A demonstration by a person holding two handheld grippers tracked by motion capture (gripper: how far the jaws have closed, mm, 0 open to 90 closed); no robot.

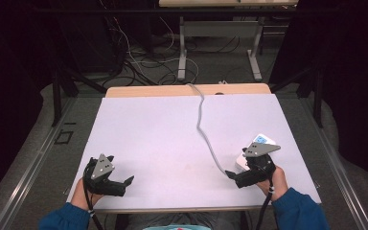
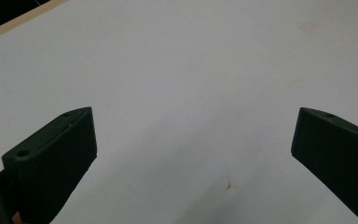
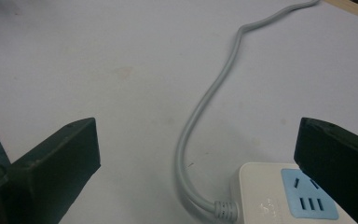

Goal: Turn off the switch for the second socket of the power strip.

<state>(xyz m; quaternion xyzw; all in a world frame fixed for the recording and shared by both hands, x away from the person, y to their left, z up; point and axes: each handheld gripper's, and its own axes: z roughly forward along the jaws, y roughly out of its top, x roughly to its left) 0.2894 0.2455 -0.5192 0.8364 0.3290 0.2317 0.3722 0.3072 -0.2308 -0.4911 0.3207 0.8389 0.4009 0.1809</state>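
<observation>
Beside power strip [image 3: 284,196], wide-spread empty fingers [image 3: 56,163]

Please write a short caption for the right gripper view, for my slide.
Open right gripper above a white power strip, its grey cable curving across the white table.

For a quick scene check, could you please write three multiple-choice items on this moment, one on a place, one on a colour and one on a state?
1. Where does the power strip lie on the table?
A. near the right gripper
B. near the left gripper
C. at the far left corner

2. What colour is the strip's socket face?
A. red
B. blue
C. green

3. How do the left gripper's fingers stand?
A. shut on the cable
B. shut on nothing
C. open, holding nothing

Answers: 1 A, the strip sits by the right gripper in the high view. 2 B, the right gripper view shows a light blue face. 3 C, the left gripper view shows bare table between them.
</observation>
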